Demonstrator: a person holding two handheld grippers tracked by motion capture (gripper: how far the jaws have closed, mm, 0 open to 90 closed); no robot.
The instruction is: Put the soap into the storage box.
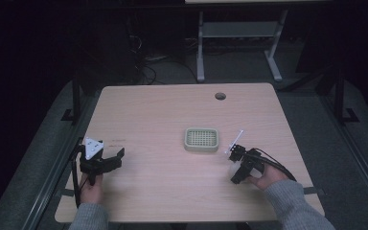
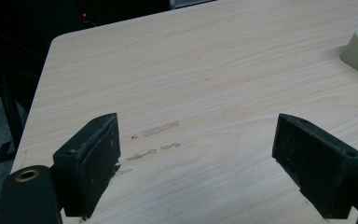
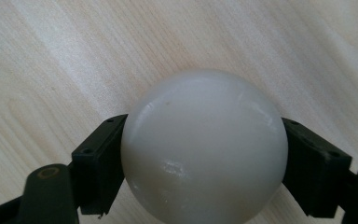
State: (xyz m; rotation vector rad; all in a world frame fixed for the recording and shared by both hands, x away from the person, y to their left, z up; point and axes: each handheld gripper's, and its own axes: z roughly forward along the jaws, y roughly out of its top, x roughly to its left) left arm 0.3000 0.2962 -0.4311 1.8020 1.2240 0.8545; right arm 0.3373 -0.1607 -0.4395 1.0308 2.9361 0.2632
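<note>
1. White ball (image 3: 204,149) pinched between the jaws of the right gripper (image 1: 238,165), a pad pressed on each side, over the light wooden table (image 1: 163,120).
2. Right hand (image 1: 268,177) low at the table's near right, gripper angled forward and leftward, close to the pale slotted tray (image 1: 201,139).
3. Left gripper (image 2: 196,158) spread wide, nothing between the pads, over bare wood.
4. Left hand (image 1: 91,187) at the near left edge, gripper pointing rightward.

High view above the whole table (image 1: 163,115), steeply down; both gripper views close over that same wood.
</note>
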